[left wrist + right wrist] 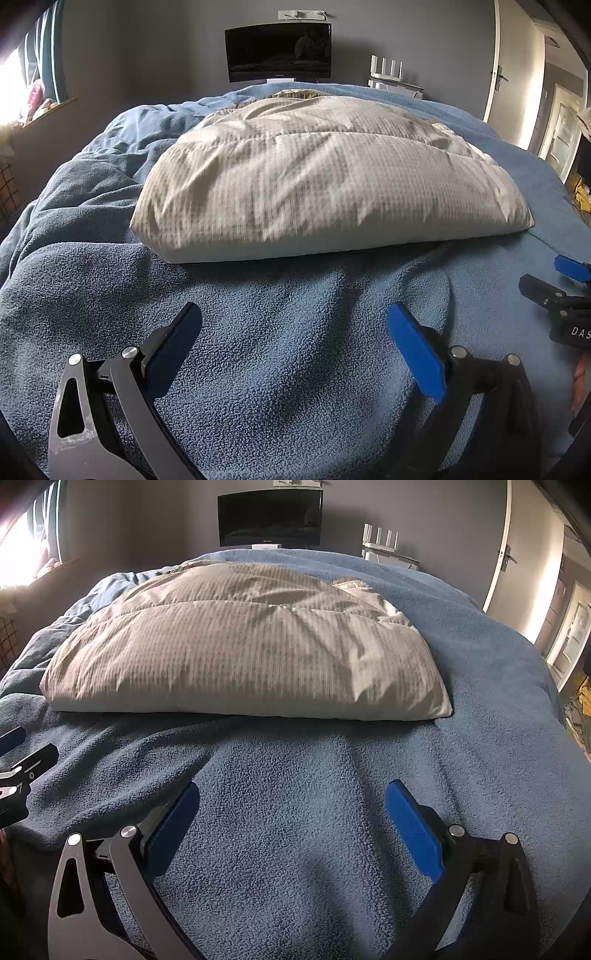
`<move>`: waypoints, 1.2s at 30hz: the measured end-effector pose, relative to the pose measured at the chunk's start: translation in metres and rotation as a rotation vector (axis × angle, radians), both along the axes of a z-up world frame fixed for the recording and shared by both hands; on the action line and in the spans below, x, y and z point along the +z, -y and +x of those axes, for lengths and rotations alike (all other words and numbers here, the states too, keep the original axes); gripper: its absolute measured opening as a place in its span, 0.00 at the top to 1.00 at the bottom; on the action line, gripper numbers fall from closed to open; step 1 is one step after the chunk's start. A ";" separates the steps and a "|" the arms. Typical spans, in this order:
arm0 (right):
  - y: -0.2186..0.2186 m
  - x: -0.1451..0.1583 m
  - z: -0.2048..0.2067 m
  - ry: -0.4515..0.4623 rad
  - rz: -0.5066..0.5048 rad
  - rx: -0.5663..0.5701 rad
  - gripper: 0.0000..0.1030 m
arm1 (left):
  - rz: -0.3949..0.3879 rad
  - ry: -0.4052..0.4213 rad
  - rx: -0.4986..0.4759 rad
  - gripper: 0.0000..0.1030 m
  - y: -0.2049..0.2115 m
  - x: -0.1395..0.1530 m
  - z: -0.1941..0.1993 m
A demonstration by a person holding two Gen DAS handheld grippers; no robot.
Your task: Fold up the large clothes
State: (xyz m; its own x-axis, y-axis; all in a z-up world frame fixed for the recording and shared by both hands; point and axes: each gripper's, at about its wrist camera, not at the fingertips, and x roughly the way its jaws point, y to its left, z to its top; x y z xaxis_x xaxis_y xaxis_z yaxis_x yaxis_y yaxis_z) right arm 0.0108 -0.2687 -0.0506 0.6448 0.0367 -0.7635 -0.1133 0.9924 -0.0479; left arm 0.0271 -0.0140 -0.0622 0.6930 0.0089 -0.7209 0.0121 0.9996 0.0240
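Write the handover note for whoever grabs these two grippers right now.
Left gripper: open, empty, over the blue blanket.
Right gripper: open, empty, beside it, near edge of the bed.
The pale quilted garment lies ahead on the blanket, already a folded bundle with a straight near edge; neither gripper touches it.
Left to do: judge whether it needs another fold; its far side is hard to see.

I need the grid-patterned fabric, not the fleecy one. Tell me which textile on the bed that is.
It is the folded beige quilted cover, lying on top of the blue fleece blanket, which is nubbly and unpatterned.
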 end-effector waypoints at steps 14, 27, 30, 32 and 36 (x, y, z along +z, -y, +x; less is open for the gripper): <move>-0.003 0.000 -0.001 0.001 -0.011 0.009 0.07 | -0.001 0.002 0.002 0.06 -0.001 0.001 0.000; -0.003 -0.001 -0.001 -0.002 -0.012 0.008 0.07 | -0.001 0.002 0.003 0.06 -0.001 0.001 -0.001; -0.003 -0.002 0.000 -0.003 -0.013 0.010 0.07 | -0.002 0.001 0.002 0.06 -0.001 0.001 0.000; -0.003 -0.002 0.000 -0.004 -0.013 0.010 0.07 | -0.003 0.001 0.003 0.06 -0.001 0.001 0.000; -0.003 -0.002 0.000 -0.004 -0.013 0.009 0.07 | -0.003 -0.001 0.003 0.06 -0.001 0.001 0.000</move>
State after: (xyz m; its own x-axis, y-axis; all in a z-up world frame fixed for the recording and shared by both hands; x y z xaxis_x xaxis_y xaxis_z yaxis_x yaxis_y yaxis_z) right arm 0.0106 -0.2655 -0.0527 0.6416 0.0329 -0.7664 -0.1227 0.9906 -0.0601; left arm 0.0271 -0.0125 -0.0612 0.6925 0.0085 -0.7214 0.0093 0.9997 0.0207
